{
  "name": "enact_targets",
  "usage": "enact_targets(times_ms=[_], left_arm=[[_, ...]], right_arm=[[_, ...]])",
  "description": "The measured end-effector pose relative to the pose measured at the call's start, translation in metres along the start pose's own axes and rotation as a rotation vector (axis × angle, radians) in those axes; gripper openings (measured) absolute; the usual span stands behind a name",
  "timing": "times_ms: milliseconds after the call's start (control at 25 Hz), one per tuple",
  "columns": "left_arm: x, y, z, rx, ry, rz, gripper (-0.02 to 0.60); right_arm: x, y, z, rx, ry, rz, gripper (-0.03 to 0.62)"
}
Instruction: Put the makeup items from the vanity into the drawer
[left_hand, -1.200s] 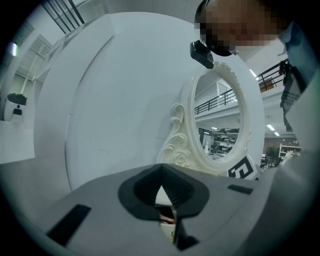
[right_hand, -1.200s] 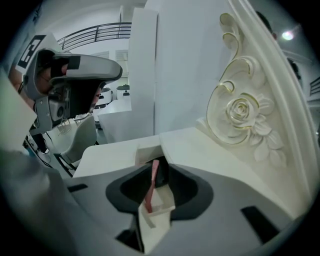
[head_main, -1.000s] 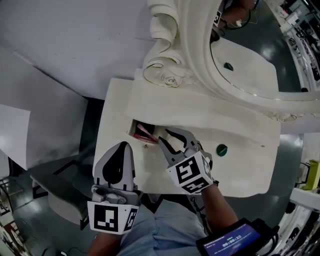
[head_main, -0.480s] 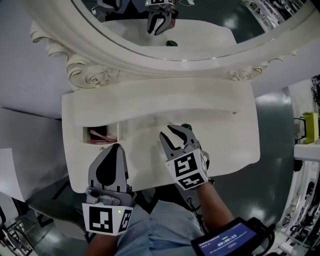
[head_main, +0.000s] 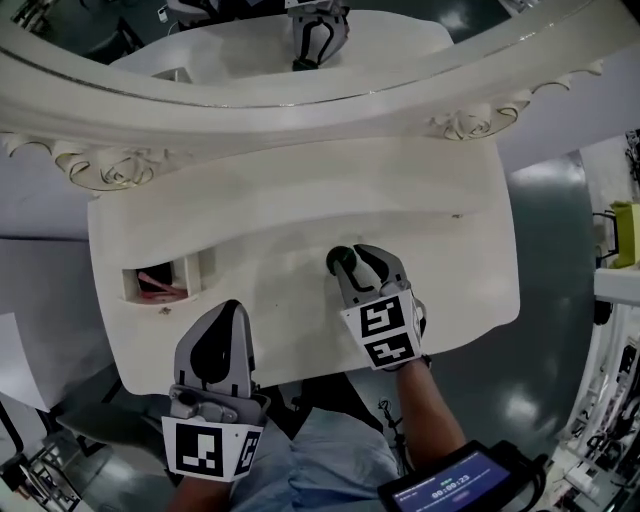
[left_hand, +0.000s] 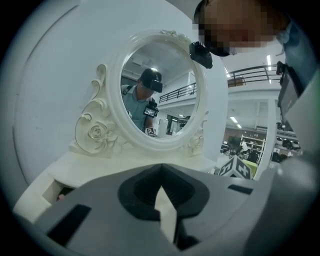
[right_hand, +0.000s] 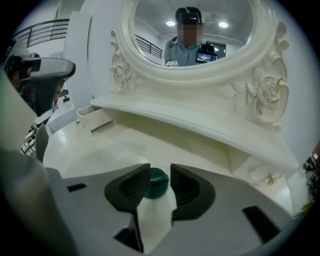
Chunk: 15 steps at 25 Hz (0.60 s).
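My right tongs (head_main: 352, 262) are over the small green jar (right_hand: 158, 182) on the vanity top (head_main: 300, 205). The jaws are apart and have just been opening; the jar is between them, pads not pressing. My left tongs (head_main: 225, 312) are closed and empty, at the front edge. Risk: the jar is low and round, so an off-centre squeeze likely squirts it out and rolls it away. The drawer (head_main: 158, 283) is open well to the left, its slot narrow, with pink items inside. A weak pinch may drop the jar on the way.

White vanity (head_main: 300, 205): green round item (right_hand: 158, 183) on top.
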<state>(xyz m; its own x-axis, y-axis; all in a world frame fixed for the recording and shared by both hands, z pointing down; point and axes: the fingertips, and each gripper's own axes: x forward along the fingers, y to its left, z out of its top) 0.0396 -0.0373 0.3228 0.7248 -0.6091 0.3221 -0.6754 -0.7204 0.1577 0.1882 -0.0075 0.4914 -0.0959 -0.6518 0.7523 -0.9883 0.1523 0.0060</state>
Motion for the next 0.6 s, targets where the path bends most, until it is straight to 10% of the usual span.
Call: enact_targets(times_ms=[600], left_arm=[[0.014, 0.012, -0.004, -0.019, 0.006, 0.043, 0.0]], right_arm=[[0.016, -0.002, -0.008, 0.047, 0.076, 0.084, 0.015]])
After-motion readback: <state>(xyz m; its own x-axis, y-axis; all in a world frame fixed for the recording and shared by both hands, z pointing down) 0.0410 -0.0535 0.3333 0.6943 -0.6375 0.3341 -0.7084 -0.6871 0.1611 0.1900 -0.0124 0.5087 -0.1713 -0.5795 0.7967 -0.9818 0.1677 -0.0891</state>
